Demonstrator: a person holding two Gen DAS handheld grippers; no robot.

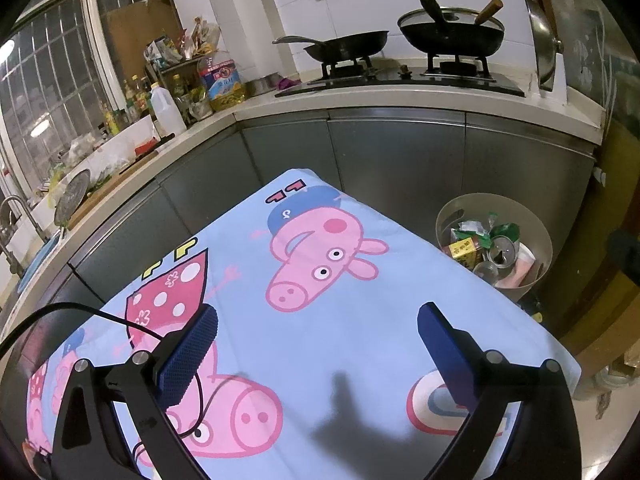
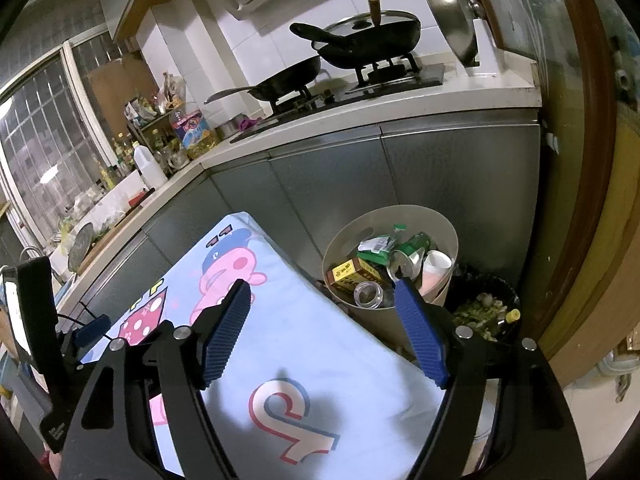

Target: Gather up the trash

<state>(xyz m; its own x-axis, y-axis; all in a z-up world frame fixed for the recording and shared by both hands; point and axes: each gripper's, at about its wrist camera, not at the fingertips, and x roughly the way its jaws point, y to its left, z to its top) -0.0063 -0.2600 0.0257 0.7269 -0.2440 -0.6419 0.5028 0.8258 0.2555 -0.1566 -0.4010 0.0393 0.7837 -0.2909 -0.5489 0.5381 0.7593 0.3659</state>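
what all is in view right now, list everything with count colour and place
tablecloth: 1, light blue with pink cartoon pigs, covering the table below both grippers
trash bin: 1, beige, on the floor at the table's far right corner
yellow carton: 1, yellow and brown, inside the trash bin
crushed can: 1, silver and green, inside the trash bin
paper cup: 1, white, inside the trash bin
dark bin: 1, black, holding food scraps, right of the trash bin
woks: 2, black, on the stove burners
oil bottle: 1, yellow with blue label, on the counter left of the stove
white jug: 1, white, on the counter
left gripper: 1, black with blue pads, jaws open, empty
right gripper: 1, black with blue pads, jaws open, empty
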